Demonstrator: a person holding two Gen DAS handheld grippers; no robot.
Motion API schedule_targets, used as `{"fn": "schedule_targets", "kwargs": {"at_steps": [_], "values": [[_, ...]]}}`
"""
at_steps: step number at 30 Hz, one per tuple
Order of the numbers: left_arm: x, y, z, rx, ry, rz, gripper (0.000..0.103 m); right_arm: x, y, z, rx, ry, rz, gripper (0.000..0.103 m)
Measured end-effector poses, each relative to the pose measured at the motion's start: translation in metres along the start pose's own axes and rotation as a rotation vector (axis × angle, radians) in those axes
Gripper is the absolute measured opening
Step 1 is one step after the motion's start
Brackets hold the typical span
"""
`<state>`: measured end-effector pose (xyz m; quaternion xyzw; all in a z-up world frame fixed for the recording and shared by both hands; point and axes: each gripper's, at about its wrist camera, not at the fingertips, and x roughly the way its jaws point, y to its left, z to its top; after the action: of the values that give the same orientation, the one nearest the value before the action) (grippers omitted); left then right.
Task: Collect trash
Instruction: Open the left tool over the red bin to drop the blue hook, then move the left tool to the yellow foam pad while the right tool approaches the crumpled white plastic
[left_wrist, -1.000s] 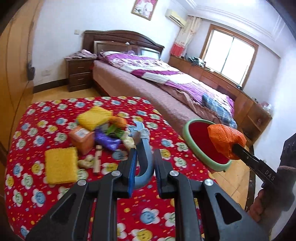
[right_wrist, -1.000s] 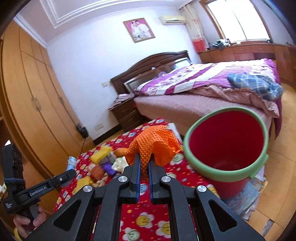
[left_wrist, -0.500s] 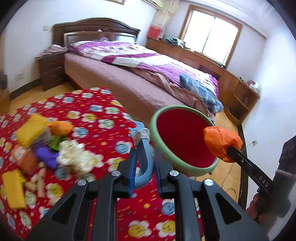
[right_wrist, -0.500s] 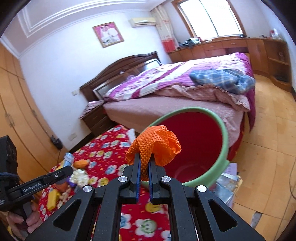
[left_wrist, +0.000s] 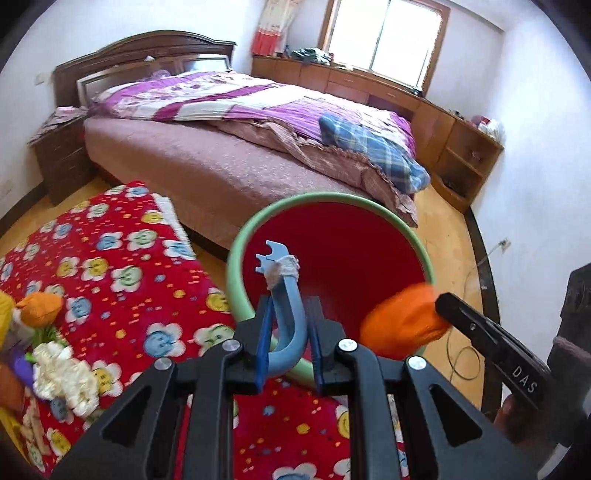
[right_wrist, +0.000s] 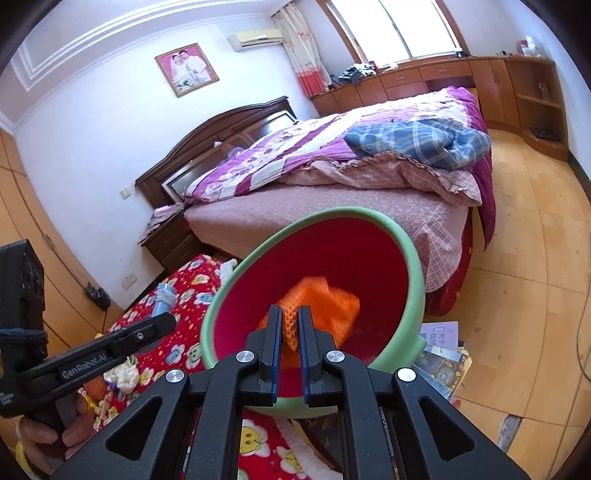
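Observation:
A red bucket with a green rim (left_wrist: 236, 258) stands beside the table, tilted mouth toward me. My left gripper (left_wrist: 290, 306) is shut on a curved blue plastic piece (left_wrist: 284, 273) with grey tape near its tip, held over the bucket's near rim. My right gripper (right_wrist: 290, 314) holds a crumpled orange mesh cloth (right_wrist: 317, 299) inside the bucket's rim (right_wrist: 410, 251); its jaws are opening with the cloth still pinched between the pads. In the left wrist view the orange mesh cloth (left_wrist: 402, 328) hangs at the bucket's right edge.
A red flowered tablecloth (left_wrist: 122, 258) covers the table, with a pile of scraps (left_wrist: 62, 373) at its left. A large bed (left_wrist: 221, 155) lies behind the bucket. Papers (right_wrist: 439, 347) lie on the wooden floor by the bucket's base.
Both grippers swung from over the table to the bucket. The orange cloth went from beside the rim to inside the mouth, and the blue piece now hangs over the rim.

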<state>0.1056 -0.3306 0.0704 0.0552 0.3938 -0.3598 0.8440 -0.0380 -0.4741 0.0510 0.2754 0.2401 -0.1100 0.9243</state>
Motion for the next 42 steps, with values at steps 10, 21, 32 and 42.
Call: {"fn": "schedule_targets", "kwargs": {"at_steps": [10,21,32,42], "values": [[0.009,-0.004,-0.005,0.025,0.003,-0.011,0.038,0.005,-0.008,-0.003,0.025,0.003,0.015,0.020],[-0.024,0.026,-0.024,-0.093,-0.008,0.036,0.039,-0.002,0.012,-0.007,0.002,0.012,0.046,0.031],[-0.079,0.076,-0.053,-0.222,-0.055,0.138,0.040,-0.008,0.055,-0.016,-0.048,0.042,0.104,0.042],[-0.117,0.132,-0.077,-0.308,-0.065,0.239,0.041,-0.003,0.091,-0.033,-0.099,0.089,0.134,0.043]]}}
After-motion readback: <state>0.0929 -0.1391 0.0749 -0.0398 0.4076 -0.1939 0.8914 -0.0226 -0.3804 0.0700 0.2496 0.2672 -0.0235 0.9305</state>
